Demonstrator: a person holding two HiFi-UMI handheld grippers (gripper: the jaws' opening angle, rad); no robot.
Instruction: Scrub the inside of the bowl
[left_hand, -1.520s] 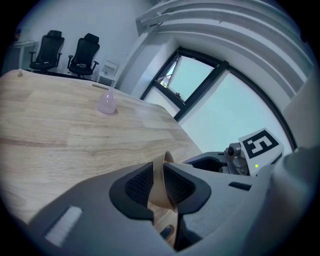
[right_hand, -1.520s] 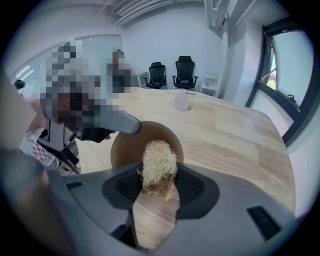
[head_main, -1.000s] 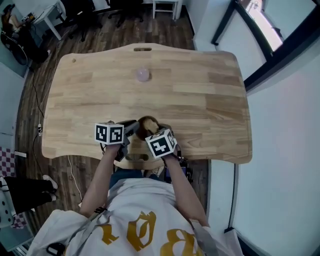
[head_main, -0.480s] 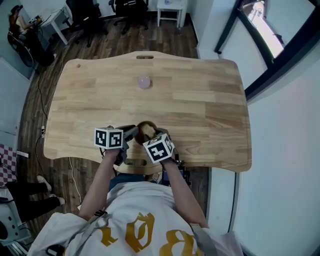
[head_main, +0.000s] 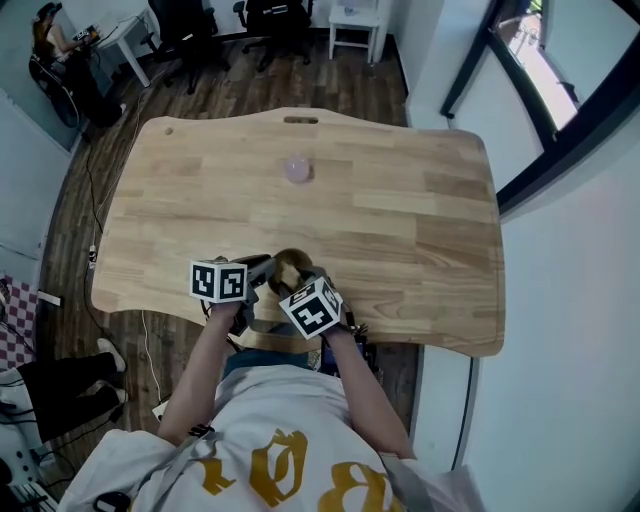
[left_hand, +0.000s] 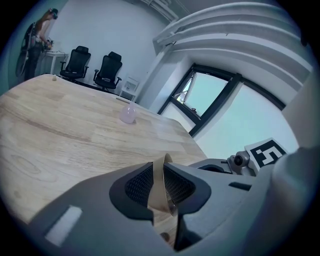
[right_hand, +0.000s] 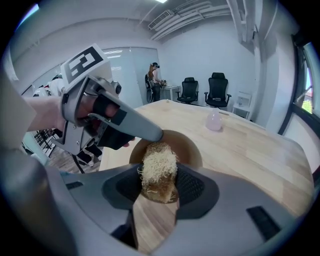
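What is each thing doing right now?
Bowl: rim pinched by the left gripper.
Scrubber: clamped in the right gripper, at the bowl's mouth.
Left gripper: shut on the bowl.
Right gripper: shut on the scrubber.
Pink object: standing alone, far across the table.

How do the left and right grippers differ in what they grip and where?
The left gripper is shut on the thin rim of the bowl; the right gripper is shut on a fibrous scrubber. The left gripper sits at the bowl's edge; the right gripper holds the scrubber over the bowl's inside. Both are shut, near the front edge of the table.
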